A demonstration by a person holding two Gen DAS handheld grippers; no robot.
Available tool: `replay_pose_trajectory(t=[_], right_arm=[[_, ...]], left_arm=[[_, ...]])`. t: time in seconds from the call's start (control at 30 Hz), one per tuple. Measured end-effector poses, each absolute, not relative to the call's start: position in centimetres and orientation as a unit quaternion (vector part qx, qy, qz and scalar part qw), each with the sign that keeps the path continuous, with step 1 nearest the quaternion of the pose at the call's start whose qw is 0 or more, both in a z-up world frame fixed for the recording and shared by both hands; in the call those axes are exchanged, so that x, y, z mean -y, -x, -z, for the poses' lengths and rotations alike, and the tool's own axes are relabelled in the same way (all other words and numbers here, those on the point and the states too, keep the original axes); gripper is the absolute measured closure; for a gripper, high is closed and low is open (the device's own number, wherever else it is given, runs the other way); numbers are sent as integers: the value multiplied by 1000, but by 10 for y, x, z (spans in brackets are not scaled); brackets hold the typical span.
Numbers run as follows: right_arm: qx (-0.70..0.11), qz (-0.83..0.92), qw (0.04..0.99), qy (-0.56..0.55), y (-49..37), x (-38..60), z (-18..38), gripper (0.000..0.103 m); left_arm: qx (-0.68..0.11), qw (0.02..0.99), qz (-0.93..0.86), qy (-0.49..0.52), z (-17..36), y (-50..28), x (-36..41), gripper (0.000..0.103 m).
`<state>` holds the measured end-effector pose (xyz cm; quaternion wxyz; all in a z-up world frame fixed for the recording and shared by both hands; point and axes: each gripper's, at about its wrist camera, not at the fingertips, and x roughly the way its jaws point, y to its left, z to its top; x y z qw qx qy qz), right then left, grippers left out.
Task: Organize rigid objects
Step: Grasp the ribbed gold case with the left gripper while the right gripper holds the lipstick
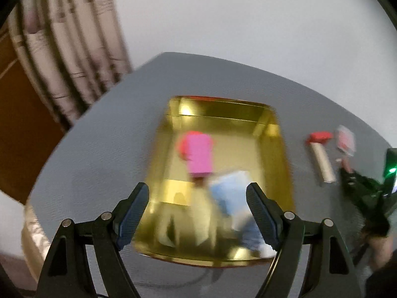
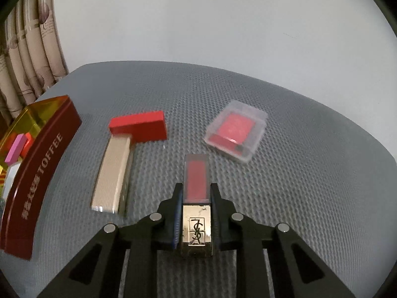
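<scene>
Because the lip gloss tube [image 2: 196,198] is a small, hard piece with a clear body over pink contents and a shiny metal cap, I judge it light and stiff, but smooth and therefore slippery. The right gripper [image 2: 196,193] is closed on it: the blue pads press its two long flat sides just where the clear body meets the cap, and the clear end points away toward the far side of the grey mat [image 2: 285,149]. This looks to me a good place to hold, close to the middle of its weight, so it should not swing. A knock could scratch the clear part.

To the left of it lie a red block [image 2: 139,126] and a beige ribbed case [image 2: 113,173], which touch at one end. A clear plastic box [image 2: 235,134] with a red piece inside lies farther, to the right.

At the left stands the toffee tin [image 2: 37,173], its gold inside open. The left gripper [image 1: 198,206] hangs over it with its jaws wide apart and nothing between them. Inside it a pink block [image 1: 199,154] and a pale blue-white object [image 1: 233,193] lie, both blurred.
</scene>
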<state>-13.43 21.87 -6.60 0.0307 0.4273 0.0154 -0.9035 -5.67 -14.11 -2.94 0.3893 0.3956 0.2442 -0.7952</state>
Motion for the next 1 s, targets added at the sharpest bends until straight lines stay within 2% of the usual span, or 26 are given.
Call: replay_pose_trajectory(t=[0.5,0.77,1.0], right_arm=[[11,905,-16,-426,74,-244,65,83],[13,905,-19,-426,77,-261,69,83],[20,905,-14,-426,82,-268,72,82]], left_arm=[[-254,283,798,-468,31,191,89,26],[-247,277,781,-503,53,253,87,26],[-253,296,764,-514,74,274,97,32]])
